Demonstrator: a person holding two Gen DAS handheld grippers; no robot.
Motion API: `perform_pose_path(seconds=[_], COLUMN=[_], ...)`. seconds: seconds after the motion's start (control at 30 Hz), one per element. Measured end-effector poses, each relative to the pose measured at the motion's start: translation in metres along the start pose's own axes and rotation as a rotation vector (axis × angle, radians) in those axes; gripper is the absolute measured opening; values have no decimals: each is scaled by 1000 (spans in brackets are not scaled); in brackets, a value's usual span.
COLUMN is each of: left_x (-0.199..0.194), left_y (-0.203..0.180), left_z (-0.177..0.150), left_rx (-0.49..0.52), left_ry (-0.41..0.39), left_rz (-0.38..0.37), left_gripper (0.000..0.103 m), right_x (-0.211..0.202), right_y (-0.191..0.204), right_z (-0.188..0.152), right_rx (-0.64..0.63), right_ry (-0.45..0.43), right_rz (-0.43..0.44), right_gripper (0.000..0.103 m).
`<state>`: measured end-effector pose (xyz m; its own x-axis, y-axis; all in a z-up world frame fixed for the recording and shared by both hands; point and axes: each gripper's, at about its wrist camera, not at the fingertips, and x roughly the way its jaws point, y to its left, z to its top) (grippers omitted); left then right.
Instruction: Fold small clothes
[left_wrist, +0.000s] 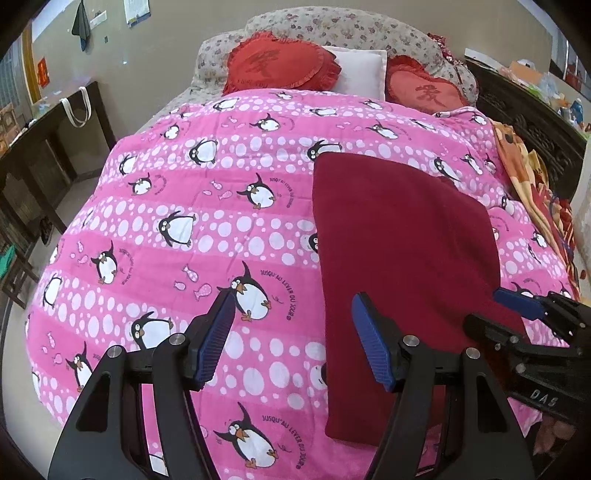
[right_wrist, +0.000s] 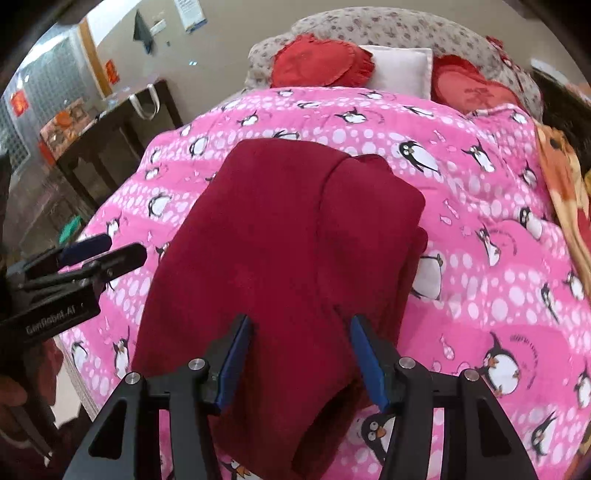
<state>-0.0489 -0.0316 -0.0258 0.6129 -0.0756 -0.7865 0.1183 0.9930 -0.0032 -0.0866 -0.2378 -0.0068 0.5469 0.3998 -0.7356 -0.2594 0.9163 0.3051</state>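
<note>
Two handheld grippers angle downward side by side. The left gripper (left_wrist: 291, 332) has its blue-padded jaws spread wide, gripping nothing. The right gripper (right_wrist: 301, 354), just to its right, also has its jaws parted, a little narrower. Part of a hand (right_wrist: 14, 402) shows behind the left tool.

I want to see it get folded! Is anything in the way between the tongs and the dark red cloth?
No. The dark red cloth lies bare on the pink penguin blanket, nothing on top. The right tongs hang open just above its near end; the left tongs are open at its left edge.
</note>
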Motion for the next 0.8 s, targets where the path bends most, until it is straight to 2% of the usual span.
perform_pose_path(seconds=[0.17,0.3,0.4,0.8], left_x=[-9,-16,-20,-44], left_y=[-5,-11,-15,-23], left_z=[-2,-2,-3,-3], left_rx=[16,20,30,30], left_ry=[-25,-46,-48,-109], left_rz=[19,21,17,14], left_gripper=[66,66,66,66], right_x=[-25,-40,-49,-61], right_y=[2,7,6,5], right_z=[3,3,2,-2], right_rx=[18,18,35,85], right_ry=[-68,-98,-121,-133], right_rz=[28,14,16,6], right_gripper=[54,65,65,68])
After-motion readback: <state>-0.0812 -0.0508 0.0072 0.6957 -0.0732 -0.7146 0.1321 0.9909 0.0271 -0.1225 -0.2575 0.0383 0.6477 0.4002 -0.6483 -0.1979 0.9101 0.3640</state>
